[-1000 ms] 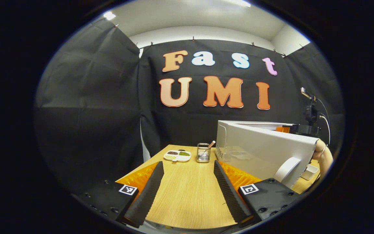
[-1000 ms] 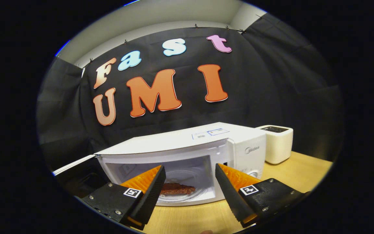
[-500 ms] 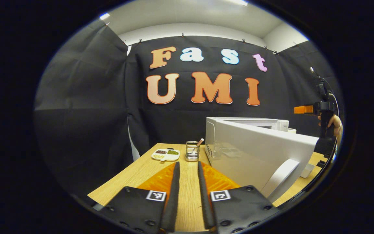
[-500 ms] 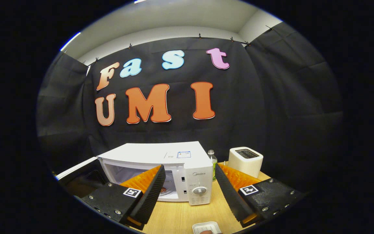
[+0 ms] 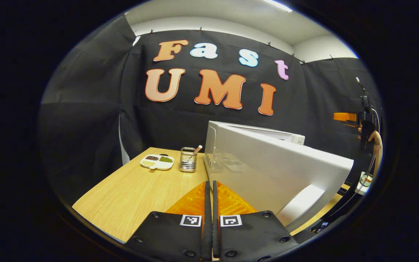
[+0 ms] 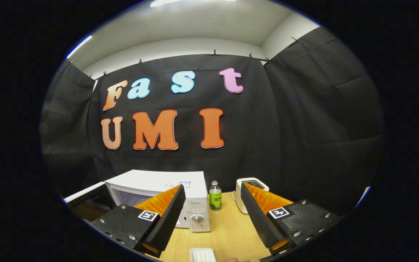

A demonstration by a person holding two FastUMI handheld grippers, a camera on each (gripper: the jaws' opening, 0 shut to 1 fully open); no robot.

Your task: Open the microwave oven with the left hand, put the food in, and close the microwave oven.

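Observation:
The white microwave [image 6: 158, 181] stands on the wooden table [image 6: 231, 233] with its door [image 5: 278, 171] swung open. In the left gripper view the door's white outer face and curved handle [image 5: 300, 203] lie just right of my left gripper [image 5: 209, 184]. That gripper is shut with nothing between its fingers. My right gripper [image 6: 212, 188] is open and empty, held back from the microwave's control panel [image 6: 196, 215]. The oven's inside is hidden behind my fingers, so the food is out of sight. The right gripper [image 5: 344, 116] and the hand [image 5: 375, 140] holding it also appear far right in the left gripper view.
A divided dish of grains [image 5: 157, 162] and a metal utensil holder [image 5: 187, 160] sit at the table's far left. A green-labelled bottle [image 6: 215, 196] and a white toaster [image 6: 251, 189] stand right of the microwave. A small white dish [image 6: 202, 254] lies near the front edge.
My left gripper went from open to shut and moved closer beside the open door. My right gripper drew back and up from the oven's opening, where the food lay on the turntable.

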